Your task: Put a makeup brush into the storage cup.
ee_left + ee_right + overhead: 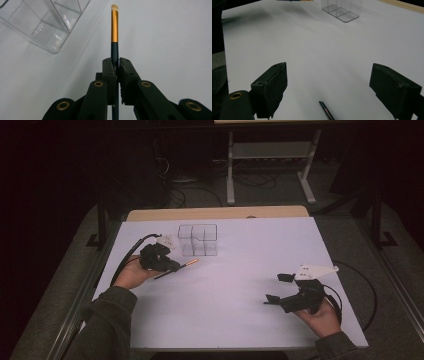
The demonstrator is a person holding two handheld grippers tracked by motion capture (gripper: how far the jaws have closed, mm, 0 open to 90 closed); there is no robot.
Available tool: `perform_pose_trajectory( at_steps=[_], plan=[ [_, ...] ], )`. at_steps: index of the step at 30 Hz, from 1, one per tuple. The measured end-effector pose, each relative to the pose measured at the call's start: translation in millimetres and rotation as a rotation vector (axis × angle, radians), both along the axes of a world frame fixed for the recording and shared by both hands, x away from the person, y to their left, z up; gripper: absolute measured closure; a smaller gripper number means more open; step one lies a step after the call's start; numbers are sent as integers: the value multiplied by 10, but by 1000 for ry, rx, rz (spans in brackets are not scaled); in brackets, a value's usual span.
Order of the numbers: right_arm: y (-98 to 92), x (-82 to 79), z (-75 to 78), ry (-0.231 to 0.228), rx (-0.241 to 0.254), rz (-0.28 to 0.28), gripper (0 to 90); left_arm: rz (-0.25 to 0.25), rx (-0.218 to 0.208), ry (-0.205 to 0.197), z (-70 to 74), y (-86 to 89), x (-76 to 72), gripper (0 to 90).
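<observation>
While my left gripper (pixel 116 65) is clamped on the thin make-up brush (pixel 114 30) with its black handle, gold metal collar and pale tip, I hold that brush off the white table sheet (pixel 240 290), at the near left of the clear plastic organiser (pixel 198 240) with its square compartments. What those compartments hold I cannot tell. My right gripper (pixel 329 85) hovers at the near right, jaws wide apart, over a dark pencil-like stick (pixel 326 111) lying on the sheet; it bears small reddish lettering, too blurred to read.
</observation>
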State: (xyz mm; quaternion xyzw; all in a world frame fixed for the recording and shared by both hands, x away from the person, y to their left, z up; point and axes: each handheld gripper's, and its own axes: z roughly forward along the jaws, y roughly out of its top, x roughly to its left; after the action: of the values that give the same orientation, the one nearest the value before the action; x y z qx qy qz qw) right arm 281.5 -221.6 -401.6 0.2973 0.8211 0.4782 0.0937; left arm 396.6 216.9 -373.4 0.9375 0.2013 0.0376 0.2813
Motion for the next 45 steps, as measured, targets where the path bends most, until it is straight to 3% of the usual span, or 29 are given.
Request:
perform_pose_trajectory(
  at_steps=[14,26,39,45],
  plan=[
    [284,146,311,5,1,86,142,-57,-71,-27,218,-95,-188,836],
    [480,222,557,-3,17,160,174,-133,-97,-50,339,-242,-391,836],
    [670,253,577,17,1,240,215,-255,-90,-87,396,-519,-716,836],
    [740,268,580,29,-7,270,226,-286,-80,-94,389,-589,-814,836]
  ],
)
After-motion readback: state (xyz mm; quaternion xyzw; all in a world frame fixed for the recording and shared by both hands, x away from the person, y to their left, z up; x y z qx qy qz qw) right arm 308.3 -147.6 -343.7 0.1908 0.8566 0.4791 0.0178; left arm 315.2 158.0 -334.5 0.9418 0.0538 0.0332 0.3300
